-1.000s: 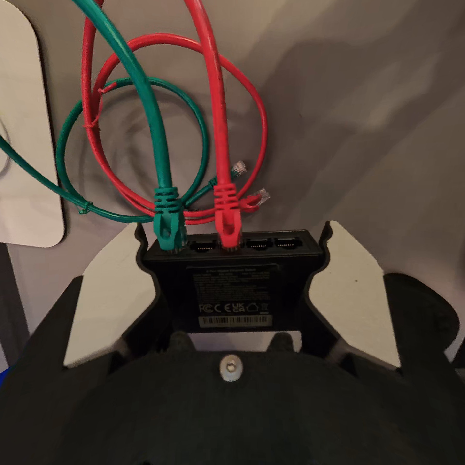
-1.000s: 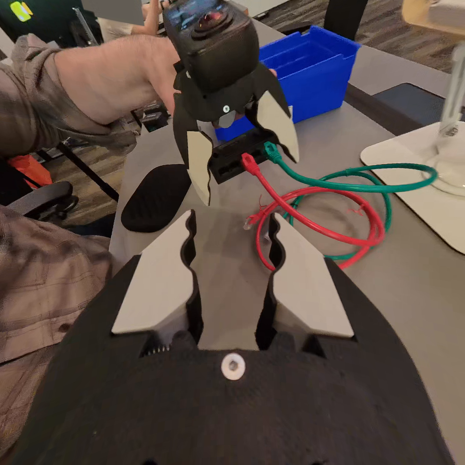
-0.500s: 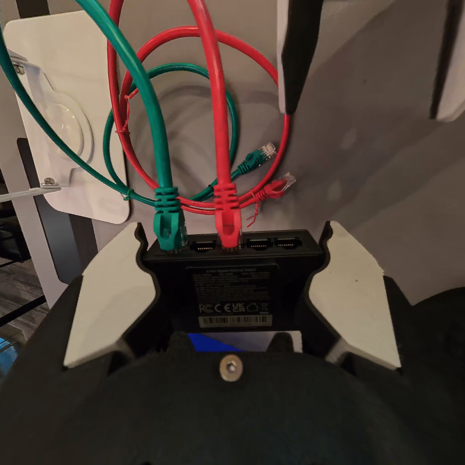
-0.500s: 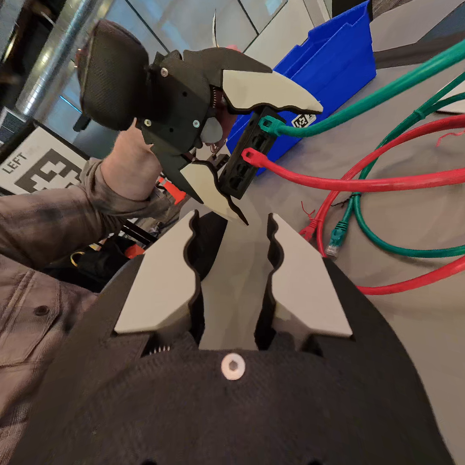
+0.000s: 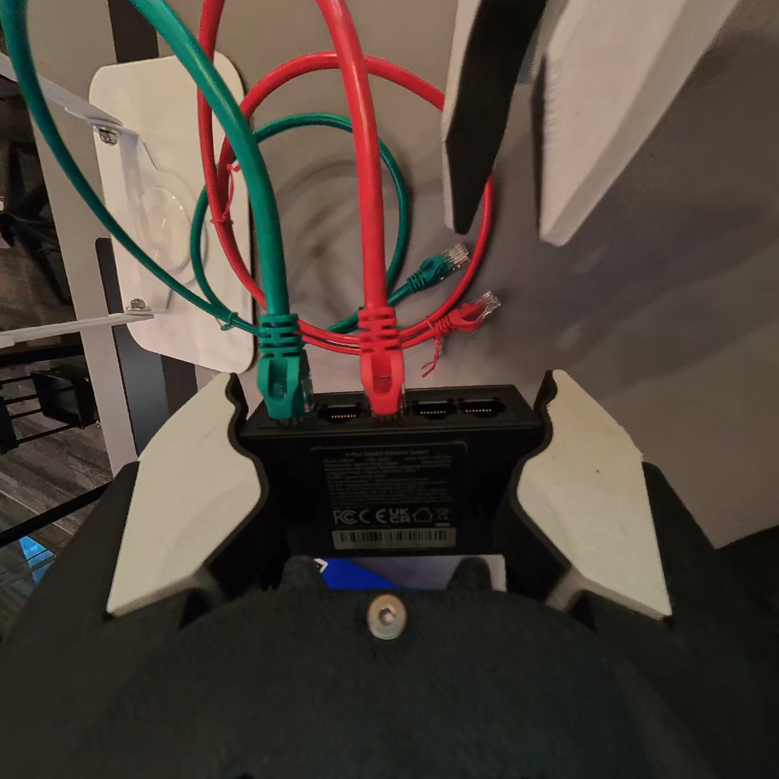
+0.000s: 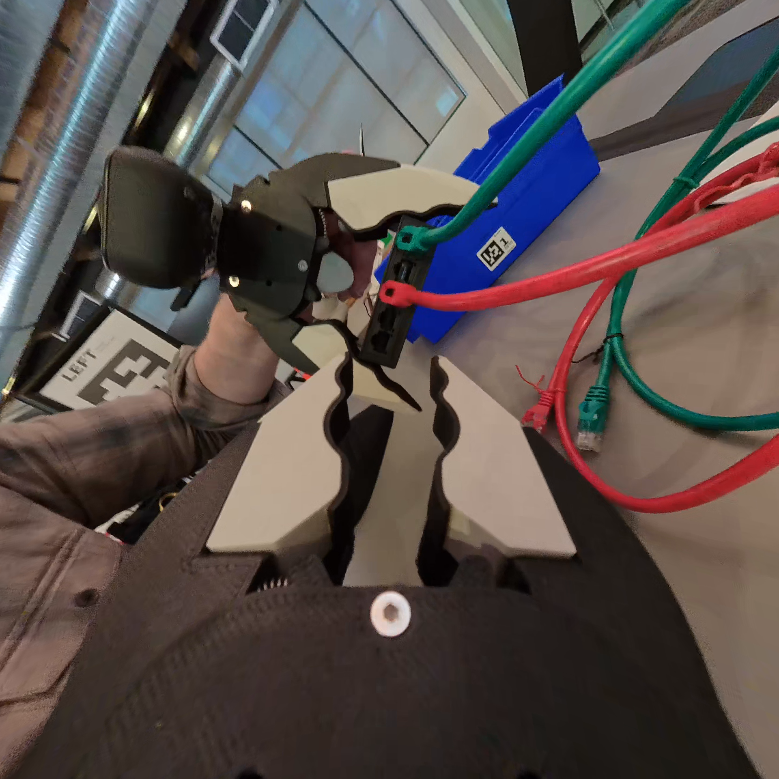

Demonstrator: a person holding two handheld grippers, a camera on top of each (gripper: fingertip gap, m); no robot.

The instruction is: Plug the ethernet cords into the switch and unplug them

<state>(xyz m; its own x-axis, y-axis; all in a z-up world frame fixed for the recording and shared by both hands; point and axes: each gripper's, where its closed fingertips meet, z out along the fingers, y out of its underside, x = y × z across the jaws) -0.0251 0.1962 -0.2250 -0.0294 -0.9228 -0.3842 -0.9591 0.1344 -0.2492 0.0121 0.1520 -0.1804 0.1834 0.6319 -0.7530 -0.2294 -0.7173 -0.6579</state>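
We cannot see the rear of the switch (image 5: 390,472); it sinks behind the left gripper (image 5: 390,404) body nearest the camera, and its label print is too small and soft to make out; the contacts inside its three open ports are mere specks. The green cord (image 5: 236,139) and red cord (image 5: 362,139) both leave the top edge ahead of the fingers, so we lose how they loop on; the far arc of the red cord vanishes behind the right gripper (image 5: 506,227), itself smeared and cropped at the top. From the right wrist, the cords run off the right edge; the lower left finger's tip is hidden behind the right gripper's own finger (image 6: 295,455); the person's sleeve (image 6: 105,455) is cut by the left edge.
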